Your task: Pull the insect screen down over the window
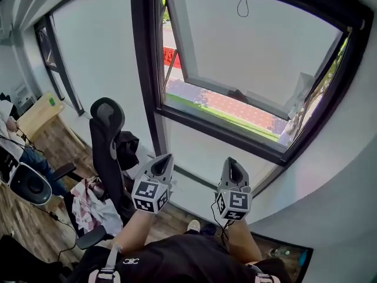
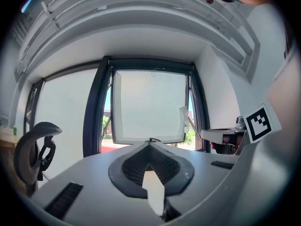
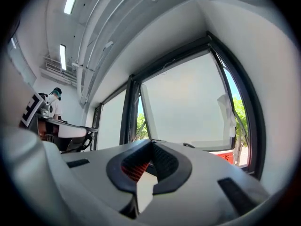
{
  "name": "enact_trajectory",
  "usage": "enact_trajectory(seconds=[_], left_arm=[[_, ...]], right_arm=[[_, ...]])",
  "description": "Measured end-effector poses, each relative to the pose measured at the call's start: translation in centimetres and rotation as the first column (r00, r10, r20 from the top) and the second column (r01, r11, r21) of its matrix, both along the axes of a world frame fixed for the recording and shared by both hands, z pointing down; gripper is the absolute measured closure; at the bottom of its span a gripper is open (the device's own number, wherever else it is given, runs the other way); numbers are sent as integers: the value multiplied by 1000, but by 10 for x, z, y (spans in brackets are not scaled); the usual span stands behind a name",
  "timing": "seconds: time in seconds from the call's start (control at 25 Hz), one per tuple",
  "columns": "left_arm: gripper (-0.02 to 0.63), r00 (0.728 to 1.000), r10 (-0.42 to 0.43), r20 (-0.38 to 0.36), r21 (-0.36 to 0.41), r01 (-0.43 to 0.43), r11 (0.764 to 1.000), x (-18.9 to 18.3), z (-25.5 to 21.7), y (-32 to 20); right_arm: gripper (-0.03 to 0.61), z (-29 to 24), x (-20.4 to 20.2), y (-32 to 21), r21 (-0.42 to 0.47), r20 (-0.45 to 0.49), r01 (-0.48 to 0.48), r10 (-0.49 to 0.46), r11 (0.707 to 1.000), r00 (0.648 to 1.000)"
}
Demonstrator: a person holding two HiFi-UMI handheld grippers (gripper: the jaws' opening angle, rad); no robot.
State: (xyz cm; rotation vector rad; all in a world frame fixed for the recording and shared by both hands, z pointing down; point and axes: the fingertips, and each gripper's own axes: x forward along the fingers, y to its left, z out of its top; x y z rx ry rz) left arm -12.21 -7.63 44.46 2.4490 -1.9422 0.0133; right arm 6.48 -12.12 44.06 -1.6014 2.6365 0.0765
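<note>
The window point(image 1: 144, 69) has a dark frame, and its glass sash point(image 1: 259, 52) is swung outward, with a handle point(image 1: 238, 94) on its lower rail. A thin looped pull cord point(image 1: 242, 6) hangs at the top of the opening; no screen shows below it. My left gripper point(image 1: 162, 165) and right gripper point(image 1: 234, 171) are held side by side below the sill, both shut and empty, pointing up at the window. In the left gripper view the shut left gripper point(image 2: 149, 147) faces the opening and the cord point(image 2: 154, 72). In the right gripper view the right gripper point(image 3: 151, 145) is shut as well.
A black office chair point(image 1: 106, 140) draped with clothes stands left of me by the wall. A person point(image 1: 17, 152) sits at a wooden desk point(image 1: 38, 114) at far left. A fixed pane point(image 1: 100, 52) lies left of the window. A bottle point(image 1: 277, 252) lies on the floor at right.
</note>
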Motion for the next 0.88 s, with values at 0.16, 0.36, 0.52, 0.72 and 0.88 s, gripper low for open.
enact_trajectory(seconds=[0.16, 0.36, 0.52, 0.72, 0.88], left_arm=[[612, 1000, 10, -3, -3, -10, 1000, -4, 0, -60], [612, 1000, 18, -12, -8, -18, 1000, -5, -4, -124], [612, 999, 35, -23, -13, -36, 999, -10, -4, -162], [612, 995, 90, -42, -37, -92, 995, -19, 2, -199], [612, 989, 147, -30, -36, -148, 988, -26, -3, -229]], right_arm=[[577, -2, -5, -56, -4, -8, -2, 2, 1000, 1000], [577, -6, -8, -114, -18, -26, 8, -8, 1000, 1000], [577, -8, -12, -148, -12, -69, -14, 13, 1000, 998], [577, -9, -18, -174, -25, -86, -58, 55, 998, 995], [577, -14, -22, -191, -23, -67, -90, 88, 996, 994]])
